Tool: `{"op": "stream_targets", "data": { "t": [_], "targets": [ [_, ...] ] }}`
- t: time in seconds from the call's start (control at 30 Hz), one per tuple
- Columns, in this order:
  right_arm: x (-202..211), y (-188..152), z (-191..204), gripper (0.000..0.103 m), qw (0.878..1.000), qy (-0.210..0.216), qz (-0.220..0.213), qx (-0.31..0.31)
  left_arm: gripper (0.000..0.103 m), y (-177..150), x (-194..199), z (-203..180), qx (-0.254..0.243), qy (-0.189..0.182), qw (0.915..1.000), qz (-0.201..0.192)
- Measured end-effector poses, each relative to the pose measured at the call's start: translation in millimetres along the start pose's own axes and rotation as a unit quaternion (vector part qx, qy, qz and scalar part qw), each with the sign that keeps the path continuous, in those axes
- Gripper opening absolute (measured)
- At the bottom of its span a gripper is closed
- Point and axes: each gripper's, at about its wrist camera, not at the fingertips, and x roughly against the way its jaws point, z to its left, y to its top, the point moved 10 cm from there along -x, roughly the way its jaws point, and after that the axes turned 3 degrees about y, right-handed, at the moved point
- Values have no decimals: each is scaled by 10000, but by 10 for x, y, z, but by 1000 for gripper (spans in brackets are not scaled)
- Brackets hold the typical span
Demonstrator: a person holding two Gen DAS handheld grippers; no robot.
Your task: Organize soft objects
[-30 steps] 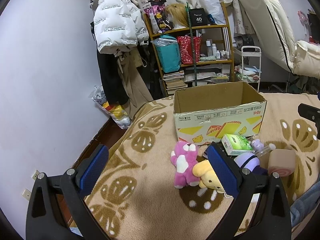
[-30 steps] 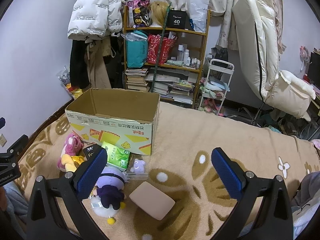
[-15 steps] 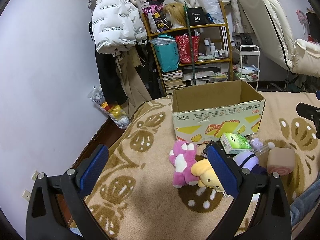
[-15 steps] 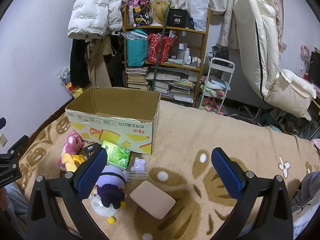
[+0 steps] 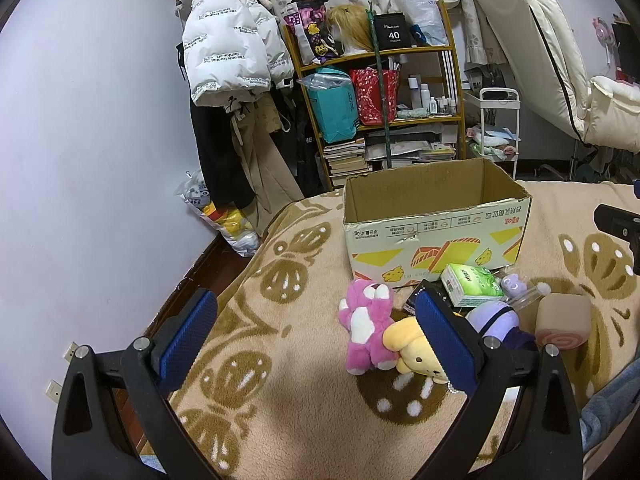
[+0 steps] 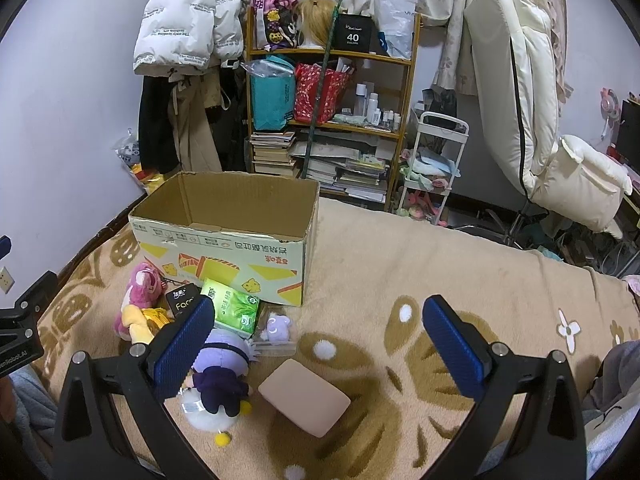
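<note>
Plushies, a pink bear (image 5: 366,326) and a yellow one (image 5: 416,346), sit on the blanket (image 5: 304,408) just beside the cardboard box (image 6: 224,248); left gripper (image 5: 316,332) and right gripper (image 6: 320,340) both hang wide apart, holding nothing.

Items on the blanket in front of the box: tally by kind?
Plush toys: 4 (pink bear, yellow plush, purple doll, small lilac plush)
Squishy roll-cake block: 1
Green tissue pack: 1
Black packet: 1
Total: 7, all outside the cardboard box.
</note>
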Motion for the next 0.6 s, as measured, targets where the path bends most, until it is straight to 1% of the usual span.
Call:
{"op": "stream_targets", "data": {
  "t": [0.27, 0.43, 0.6],
  "targets": [
    [-11, 12, -2, 103, 10000, 0, 24, 2, 98, -12, -1, 2, -17, -9, 10000, 16],
    [-32, -98, -9, 103, 9999, -10, 165, 12, 98, -67, -55, 14, -5, -112, 9999, 104],
    [-69, -189, -40, 103, 9994, 104, 319, -130, 98, -82, -156, 11, 21, -218, 9994, 251]
  ]
}}
